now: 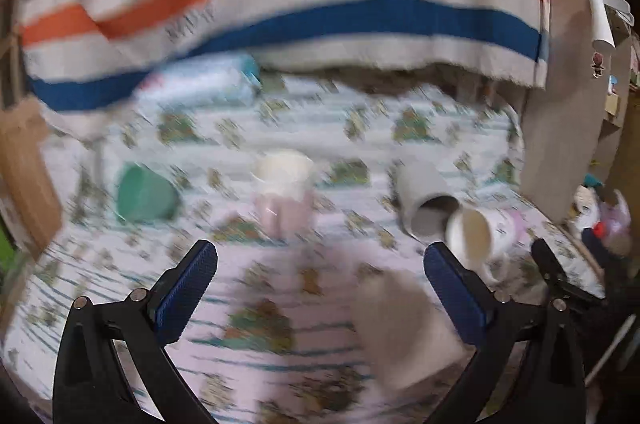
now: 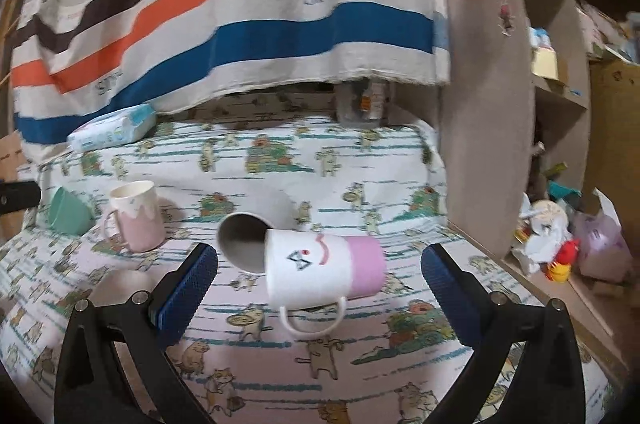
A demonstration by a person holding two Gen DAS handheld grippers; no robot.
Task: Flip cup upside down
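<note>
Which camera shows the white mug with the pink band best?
The right wrist view: the white mug with the pink band lies on its side, sharp, face drawing visible. In the left wrist view it is blurred, at the right.

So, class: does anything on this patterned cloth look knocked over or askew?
Yes. The white mug with the pink band lies on its side, handle downward, against a grey cup that is also tipped over. The green cup looks tilted. Only the pink drip mug stands upright.

This is a home. A cartoon-animal tablecloth (image 2: 280, 160) covers the table. Toys (image 2: 560, 260) and shelves (image 2: 560, 92) fill the side.
</note>
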